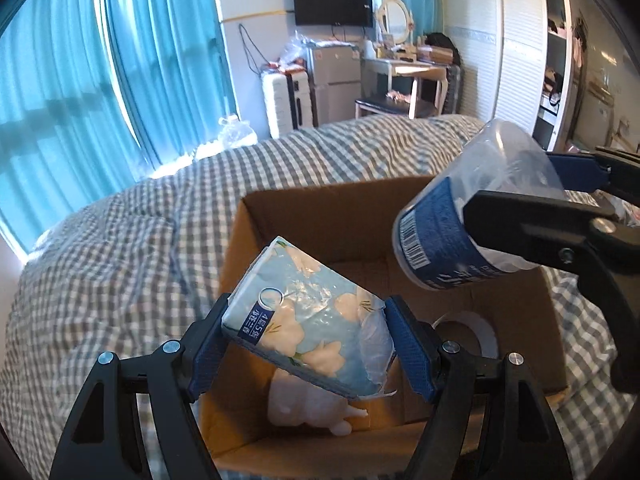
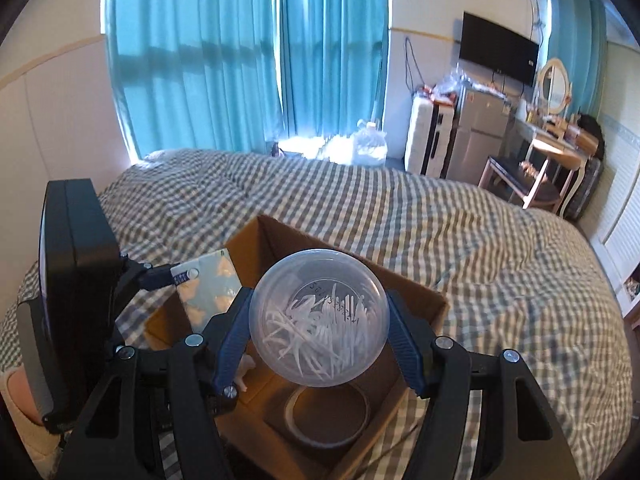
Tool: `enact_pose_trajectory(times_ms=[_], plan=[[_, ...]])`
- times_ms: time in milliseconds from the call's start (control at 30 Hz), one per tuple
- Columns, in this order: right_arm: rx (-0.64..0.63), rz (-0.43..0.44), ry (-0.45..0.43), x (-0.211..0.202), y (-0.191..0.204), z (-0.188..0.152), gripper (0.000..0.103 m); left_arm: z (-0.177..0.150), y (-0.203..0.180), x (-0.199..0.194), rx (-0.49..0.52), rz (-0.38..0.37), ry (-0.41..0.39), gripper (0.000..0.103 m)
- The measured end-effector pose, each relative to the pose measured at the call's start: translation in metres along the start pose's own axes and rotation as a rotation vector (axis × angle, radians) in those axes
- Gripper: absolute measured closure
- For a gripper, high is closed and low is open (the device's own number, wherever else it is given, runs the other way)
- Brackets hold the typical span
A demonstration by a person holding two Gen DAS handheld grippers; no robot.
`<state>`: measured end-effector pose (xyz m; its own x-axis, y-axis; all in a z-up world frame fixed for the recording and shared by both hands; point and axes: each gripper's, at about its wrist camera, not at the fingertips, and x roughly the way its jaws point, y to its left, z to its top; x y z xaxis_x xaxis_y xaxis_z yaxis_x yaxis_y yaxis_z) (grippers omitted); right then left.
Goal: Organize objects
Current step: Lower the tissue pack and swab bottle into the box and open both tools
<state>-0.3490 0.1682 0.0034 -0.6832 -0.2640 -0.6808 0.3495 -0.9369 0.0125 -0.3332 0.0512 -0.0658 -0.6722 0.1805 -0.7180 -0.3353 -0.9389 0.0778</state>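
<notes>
1. An open cardboard box [image 1: 304,216] sits on a bed covered by a grey and white checked blanket [image 1: 120,248]; everything below is placed relative to this box
2. The left gripper [image 1: 306,340] hangs over the near left part of the box, its blue pads pressed against both ends of a tissue pack [image 1: 308,320] with a light blue wrapper and white flowers
3. The tissue pack is tilted, lifted clear of the box floor, with one end of its wrapper crumpled against the right-hand pad
4. The right gripper [image 2: 320,332] is above the right side of the box, its fingers closed against the sides of a round clear plastic jar [image 2: 318,316]
5. The jar holds a loose tangle of thin white sticks, and from the left wrist camera it shows a blue label with a barcode [image 1: 420,240]
6. The jar is in the air, lying sideways, touching nothing but the gripper
7. On the box floor, under the jar, lies a roll of tape [image 2: 328,412], flat on its side
8. Also on the box floor, under the tissue pack, is a small white figure [image 1: 308,404]; its exact shape cannot be made out
</notes>
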Motion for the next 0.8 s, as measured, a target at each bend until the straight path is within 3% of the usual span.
enact_pose_trajectory(times_ms=[300, 433, 633, 800], plan=[[0.016, 0.019, 0.050, 0.040, -0.019, -0.007, 0.039, 0.005, 0.003, 0.028, -0.015, -0.034, 0.042, 0.026], [0.032, 0.052, 0.057, 0.043, -0.022, -0.011, 0.039, 0.004, -0.001, 0.029, 0.007, -0.018, 0.031, 0.021], [0.053, 0.064, 0.038, 0.030, -0.023, -0.012, 0.038, 0.003, -0.009, 0.021, 0.026, 0.003, 0.014, 0.009], [0.085, 0.058, -0.035, -0.006, -0.028, -0.002, 0.032, 0.008, -0.004, -0.004, -0.002, 0.008, 0.003, 0.006]])
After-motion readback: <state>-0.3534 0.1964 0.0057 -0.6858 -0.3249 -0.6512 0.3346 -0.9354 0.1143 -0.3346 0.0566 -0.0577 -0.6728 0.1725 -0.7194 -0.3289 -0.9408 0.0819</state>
